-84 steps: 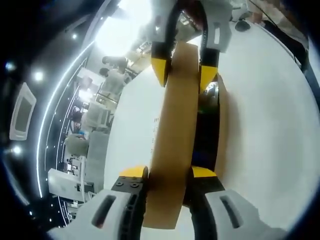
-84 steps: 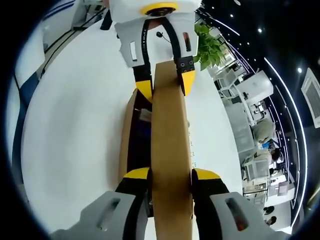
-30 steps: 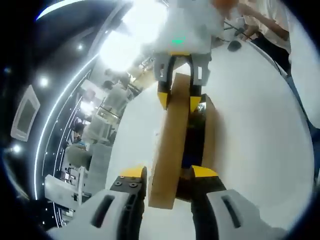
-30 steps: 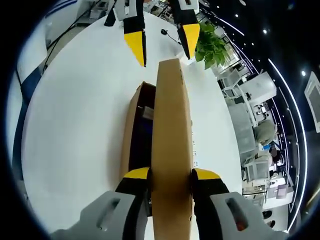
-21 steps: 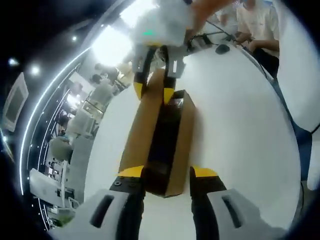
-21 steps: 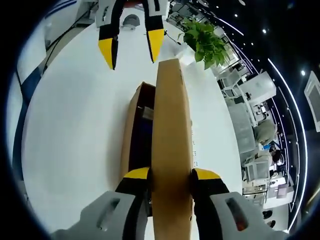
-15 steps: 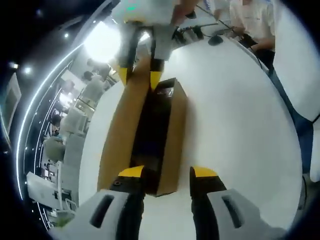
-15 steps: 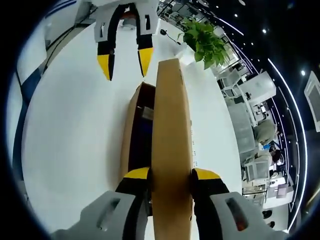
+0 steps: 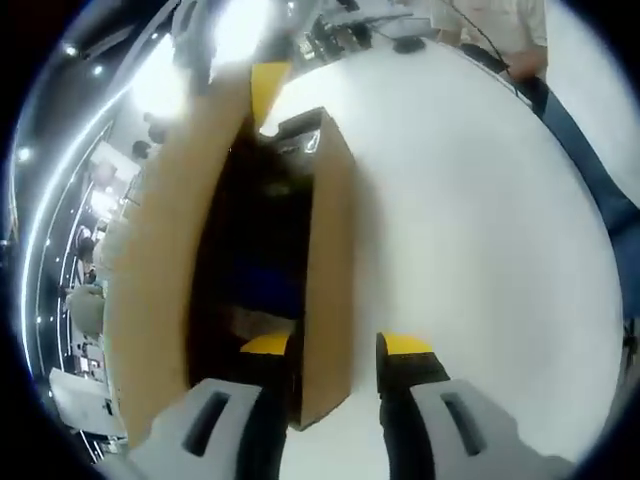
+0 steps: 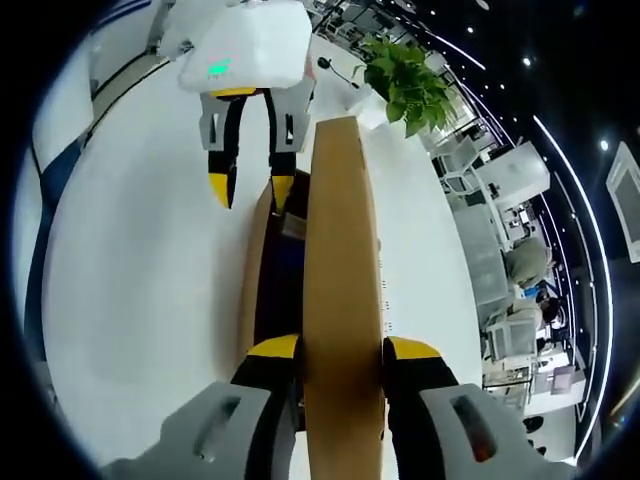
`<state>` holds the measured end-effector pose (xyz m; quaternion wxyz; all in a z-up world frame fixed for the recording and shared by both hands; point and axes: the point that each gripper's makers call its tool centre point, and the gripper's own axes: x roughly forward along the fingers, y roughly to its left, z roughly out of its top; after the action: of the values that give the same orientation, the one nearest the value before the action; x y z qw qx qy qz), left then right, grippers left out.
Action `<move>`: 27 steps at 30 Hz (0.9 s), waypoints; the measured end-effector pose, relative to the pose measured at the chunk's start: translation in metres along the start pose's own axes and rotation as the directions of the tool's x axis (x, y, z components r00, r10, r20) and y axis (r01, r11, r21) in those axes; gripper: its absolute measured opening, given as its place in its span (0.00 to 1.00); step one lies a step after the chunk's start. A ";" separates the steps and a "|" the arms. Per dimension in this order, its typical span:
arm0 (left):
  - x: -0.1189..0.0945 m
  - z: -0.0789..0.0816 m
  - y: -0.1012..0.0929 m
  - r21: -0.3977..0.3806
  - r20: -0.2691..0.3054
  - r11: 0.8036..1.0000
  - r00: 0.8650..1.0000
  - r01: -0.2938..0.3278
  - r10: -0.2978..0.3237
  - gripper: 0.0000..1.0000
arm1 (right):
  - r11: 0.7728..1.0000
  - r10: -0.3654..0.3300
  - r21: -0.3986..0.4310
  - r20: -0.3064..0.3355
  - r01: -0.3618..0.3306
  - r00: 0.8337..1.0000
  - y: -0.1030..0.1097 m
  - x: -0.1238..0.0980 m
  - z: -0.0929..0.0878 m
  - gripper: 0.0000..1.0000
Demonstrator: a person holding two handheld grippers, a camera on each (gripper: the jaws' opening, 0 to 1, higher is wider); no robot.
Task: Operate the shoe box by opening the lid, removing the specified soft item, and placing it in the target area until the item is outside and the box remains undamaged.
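Note:
A brown cardboard shoe box [image 9: 330, 230] lies on the white table [image 9: 480, 220] with its lid [image 9: 150, 270] raised on edge. The dark inside holds something blue [image 9: 265, 290], partly in shadow. My left gripper [image 9: 335, 345] is open and low over the near end of the box, one jaw inside and one outside the side wall. In the right gripper view, my right gripper [image 10: 343, 350] is shut on the upright lid [image 10: 340, 230]. The open left gripper [image 10: 250, 188] hangs over the far end of the box [image 10: 258, 290], astride its wall.
A green potted plant [image 10: 405, 85] stands at the table's far edge. A person [image 9: 500, 20] sits at the table's far side, with a dark mouse [image 9: 405, 45] in front. Desks and chairs lie beyond the lid's side. White table top [image 10: 150, 250] lies open beside the box.
My left gripper has let go of the lid, swung to the box's open side and come down to its end wall. My right gripper still holds the lid upright.

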<state>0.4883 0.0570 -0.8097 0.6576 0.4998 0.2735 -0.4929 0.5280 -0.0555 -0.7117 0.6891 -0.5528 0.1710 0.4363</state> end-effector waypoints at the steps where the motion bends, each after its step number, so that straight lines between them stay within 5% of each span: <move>1: 0.003 -0.003 -0.001 0.004 -0.012 1.000 1.000 0.012 -0.012 0.32 | 1.000 0.001 0.000 0.000 -0.001 1.000 0.000 0.001 0.000 0.31; 11: 0.023 -0.016 -0.001 0.057 -0.095 0.996 0.993 0.069 -0.064 0.29 | 1.000 0.007 0.000 -0.006 -0.007 1.000 0.000 0.004 0.000 0.31; 27: 0.031 -0.018 0.011 0.081 -0.130 0.996 0.991 0.034 -0.023 0.16 | 1.000 0.012 0.006 -0.006 -0.012 1.000 -0.003 0.002 0.000 0.31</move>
<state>0.5120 0.0622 -0.8383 0.6101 0.5535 0.3016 -0.4800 0.5316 -0.0543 -0.7117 0.6878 -0.5509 0.1776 0.4382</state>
